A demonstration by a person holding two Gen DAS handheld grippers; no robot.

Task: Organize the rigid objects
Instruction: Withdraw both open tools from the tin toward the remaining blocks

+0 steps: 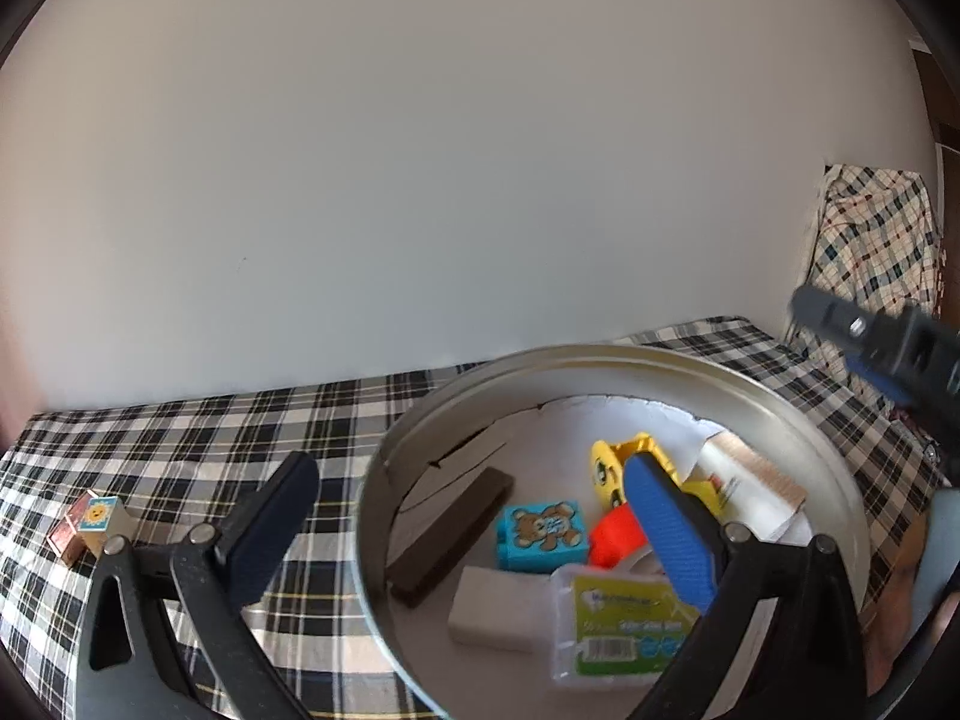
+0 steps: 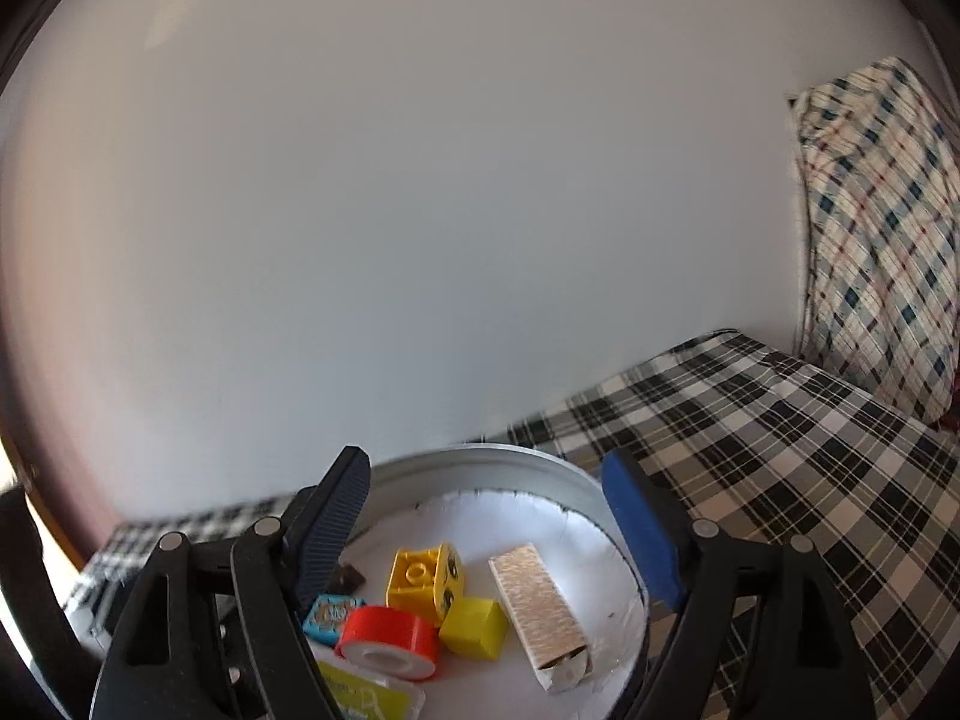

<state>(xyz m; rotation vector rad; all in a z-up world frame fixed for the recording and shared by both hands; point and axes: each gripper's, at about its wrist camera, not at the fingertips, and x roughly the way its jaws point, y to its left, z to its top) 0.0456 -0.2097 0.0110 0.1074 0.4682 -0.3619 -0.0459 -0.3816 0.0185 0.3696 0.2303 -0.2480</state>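
Both my claws, left claw [image 1: 468, 516] and right claw [image 2: 486, 534], stand spread and empty over the tin [image 1: 798, 420]. The little box [image 1: 99, 522] on the bed looks light, probably stiff; I'd pinch its flat sides.

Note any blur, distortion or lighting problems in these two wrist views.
Left wrist: strong fisheye bending with a dark lens ring; the right gripper is motion-smeared; the metal tin is fairly sharp. Right wrist: the tin rim and the checked cloth behind it are smeared; the wall is evenly lit, no glare.
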